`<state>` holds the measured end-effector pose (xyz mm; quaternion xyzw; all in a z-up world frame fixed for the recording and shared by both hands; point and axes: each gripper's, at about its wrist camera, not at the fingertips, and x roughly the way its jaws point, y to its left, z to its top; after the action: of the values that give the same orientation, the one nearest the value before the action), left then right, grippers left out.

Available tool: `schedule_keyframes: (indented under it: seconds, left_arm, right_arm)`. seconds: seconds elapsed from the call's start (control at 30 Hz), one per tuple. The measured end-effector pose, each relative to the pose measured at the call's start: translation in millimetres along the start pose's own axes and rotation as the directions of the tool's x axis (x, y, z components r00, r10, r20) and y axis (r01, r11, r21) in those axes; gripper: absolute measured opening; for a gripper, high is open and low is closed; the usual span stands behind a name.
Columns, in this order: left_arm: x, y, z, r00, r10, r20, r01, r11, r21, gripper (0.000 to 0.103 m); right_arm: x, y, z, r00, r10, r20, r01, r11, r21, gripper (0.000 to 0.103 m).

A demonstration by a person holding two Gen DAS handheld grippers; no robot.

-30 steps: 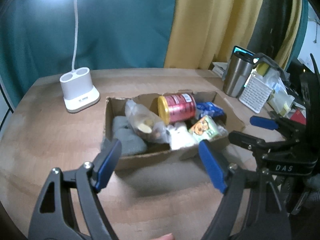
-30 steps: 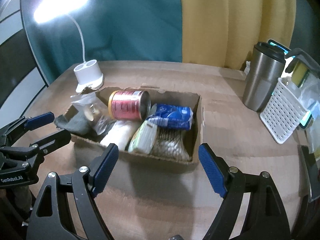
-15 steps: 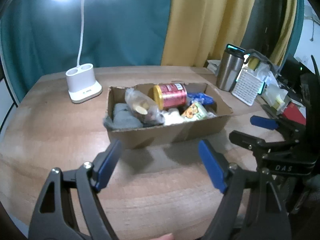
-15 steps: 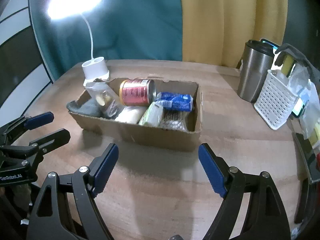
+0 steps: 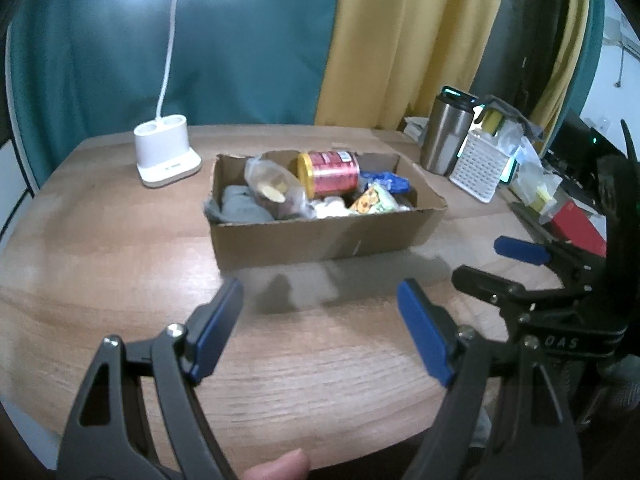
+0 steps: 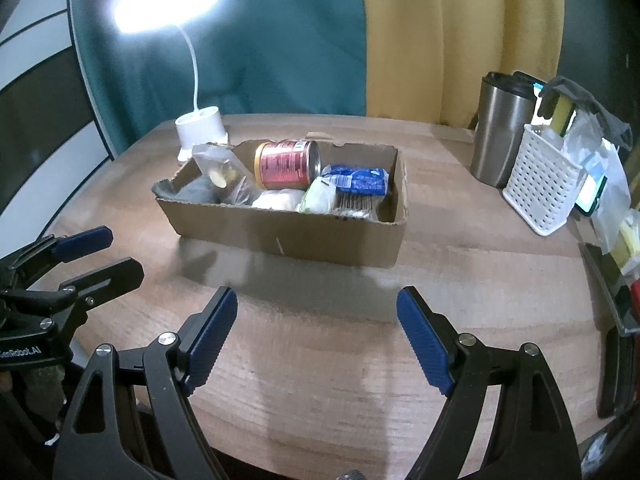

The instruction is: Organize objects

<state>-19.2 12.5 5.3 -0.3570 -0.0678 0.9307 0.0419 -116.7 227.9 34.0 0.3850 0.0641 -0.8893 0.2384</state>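
The left tongs (image 5: 320,330) are spread wide with nothing between the blue pads, hovering over the bare wooden table (image 5: 100,248) near its front edge; the right tongs (image 6: 316,336) are likewise spread and empty, just beside them. In the left wrist view the cardboard box (image 5: 320,236) sits at 12 o'clock from the left tongs, well apart from both pairs, and the right tongs show at 3 o'clock. The box holds a red can (image 5: 330,174) lying on its side toward the back, a clear bag of snacks (image 5: 274,188) to its 9 o'clock, grey cloth (image 5: 240,208) in the left end, a blue packet (image 6: 358,180) at the can's 3 o'clock and a green-and-orange packet (image 5: 374,202) in front of that. A white lamp base (image 5: 166,152) stands at the box's 10 o'clock. At its 2 o'clock stand a steel tumbler (image 6: 502,136) and, touching or just beside it, a white perforated basket (image 6: 540,192).
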Motion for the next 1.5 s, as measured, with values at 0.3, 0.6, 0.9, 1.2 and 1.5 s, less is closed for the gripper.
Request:
schedule_keyframes:
  seconds: [0.3,0.6,0.9,1.2,1.5]
  left_arm:
    - [1.8,1.3,-3.9,1.0,0.008,-0.009,-0.008,1.0,-0.005,0.081]
    - [0.7,-0.2,-4.3,1.0,0.005,-0.005,-0.005,1.0,0.003,0.081]
    - [0.5,0.2,-4.2,1.0,0.009,-0.004,-0.009,1.0,0.007,0.081]
    - [0.3,0.6,-4.0,1.0,0.01,-0.004,-0.01,1.0,0.006,0.081]
    - [0.1,2.6,-4.1,1.0,0.011,-0.005,-0.011,1.0,0.002,0.081]
  right_arm:
    - [0.2,2.6,-5.3,1.0,0.0,-0.007,0.0,1.0,-0.001,0.085]
    - [0.7,1.3,-4.9,1.0,0.0,-0.005,0.0,1.0,0.002,0.085]
    - [0.7,1.4,-4.5,1.0,0.001,-0.004,-0.001,1.0,0.002,0.085]
    - [1.1,2.0,-3.8,1.0,0.0,-0.005,0.0,1.0,0.0,0.085]
    - [0.7,3.4,-3.2,1.0,0.001,-0.006,-0.001,1.0,-0.001,0.085]
